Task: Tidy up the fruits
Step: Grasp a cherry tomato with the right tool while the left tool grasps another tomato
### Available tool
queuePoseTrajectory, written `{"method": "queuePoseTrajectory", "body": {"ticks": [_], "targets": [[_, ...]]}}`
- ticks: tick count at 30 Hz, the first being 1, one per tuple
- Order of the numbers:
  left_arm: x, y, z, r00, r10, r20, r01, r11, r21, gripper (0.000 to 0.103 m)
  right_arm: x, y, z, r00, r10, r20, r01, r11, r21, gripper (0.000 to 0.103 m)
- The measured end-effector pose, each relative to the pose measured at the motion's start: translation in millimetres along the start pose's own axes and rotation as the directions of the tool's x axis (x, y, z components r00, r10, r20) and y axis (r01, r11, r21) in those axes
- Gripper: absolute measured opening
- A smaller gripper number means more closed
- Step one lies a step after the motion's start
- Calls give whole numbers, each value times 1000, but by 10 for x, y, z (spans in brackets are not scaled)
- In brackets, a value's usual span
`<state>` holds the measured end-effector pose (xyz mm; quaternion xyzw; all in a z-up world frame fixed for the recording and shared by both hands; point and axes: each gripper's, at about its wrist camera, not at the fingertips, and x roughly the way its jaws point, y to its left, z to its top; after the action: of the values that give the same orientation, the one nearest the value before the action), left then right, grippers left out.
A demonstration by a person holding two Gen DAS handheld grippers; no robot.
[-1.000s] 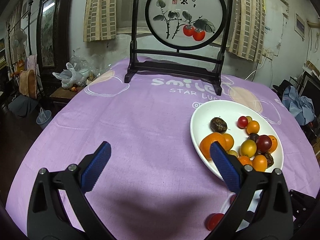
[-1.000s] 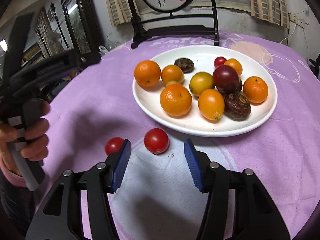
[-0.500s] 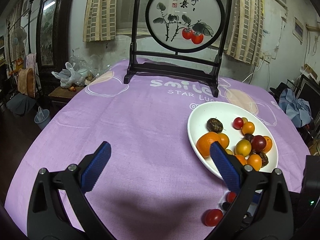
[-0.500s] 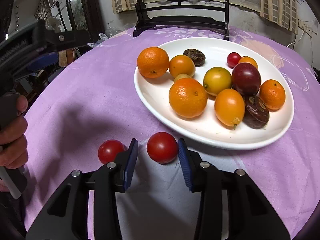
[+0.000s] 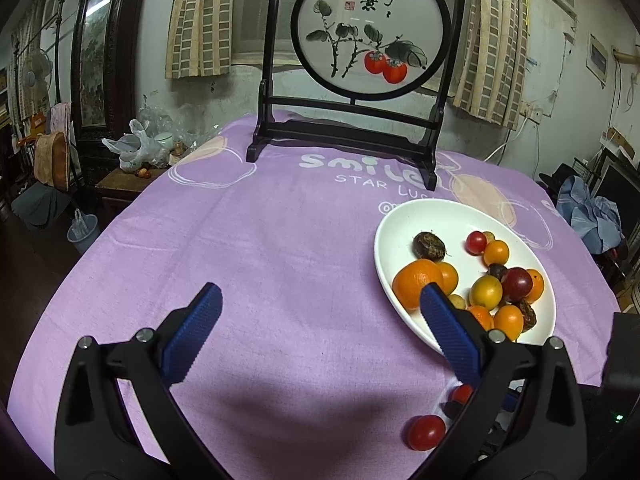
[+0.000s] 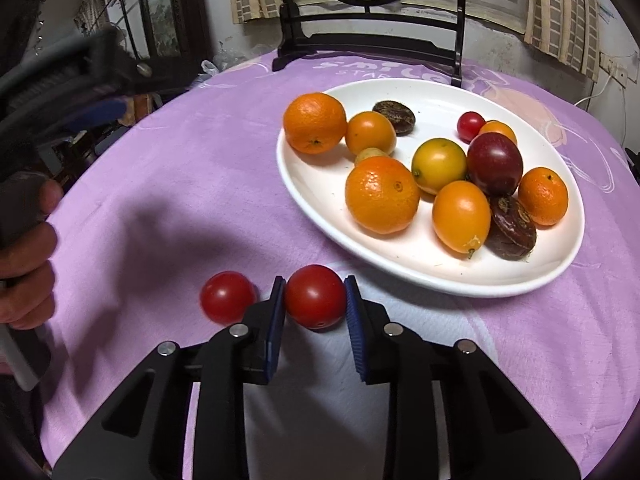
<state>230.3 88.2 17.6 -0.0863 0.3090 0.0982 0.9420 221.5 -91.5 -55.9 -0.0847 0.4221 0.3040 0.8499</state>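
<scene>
A white oval plate [image 6: 420, 96] holds several oranges, kumquats, a dark plum and a small red tomato. My right gripper [image 6: 315, 300] is shut on a red cherry tomato [image 6: 315, 296] on the purple cloth just in front of the plate. A second red cherry tomato [image 6: 227, 297] lies beside the left finger. In the left wrist view my left gripper [image 5: 316, 320] is open and empty above the cloth, left of the plate [image 5: 432, 216]. Both tomatoes show low right there, one [image 5: 426, 432] free, the other [image 5: 462, 394] partly hidden.
A black wooden stand with a round painted screen [image 5: 370, 36] stands at the table's far side. A side table with plastic bags [image 5: 136, 152] is off the left edge. The person's hand [image 6: 24, 264] holds the left gripper at the left.
My right gripper moved forward and closed its fingers onto the nearer cherry tomato. The left gripper drew back slightly and stays open.
</scene>
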Motion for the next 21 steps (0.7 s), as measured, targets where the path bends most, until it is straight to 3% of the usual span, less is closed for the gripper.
{"method": "queuePoseTrajectory", "body": {"ticks": [5,9,13,15,18,21], "targets": [[20,-55,-54,1000,-6,-24,6,1000,23,101,-367,-164,30,994,47,99,-53,996,66,30],[49,-181,-206,990,-88,-106,96,993,75,101,-605,-407,23,985,46,166,-71,987,147,30],[22,-413,-459,963,-182,-198,219,959,180,100,-681,-597,11,983,23,184,-64,974,216,30],[-36,-551,-597,962,-184,-203,235,935,265,97,-680,-639,10,983,21,184,-64,970,235,30],[-73,-700,-766,959,-179,-217,250,897,363,85,-676,-625,6,983,22,185,-65,970,232,30],[-23,-735,-842,951,-176,-255,266,886,379,68,-678,-593,-3,983,24,182,-64,974,218,30]]}}
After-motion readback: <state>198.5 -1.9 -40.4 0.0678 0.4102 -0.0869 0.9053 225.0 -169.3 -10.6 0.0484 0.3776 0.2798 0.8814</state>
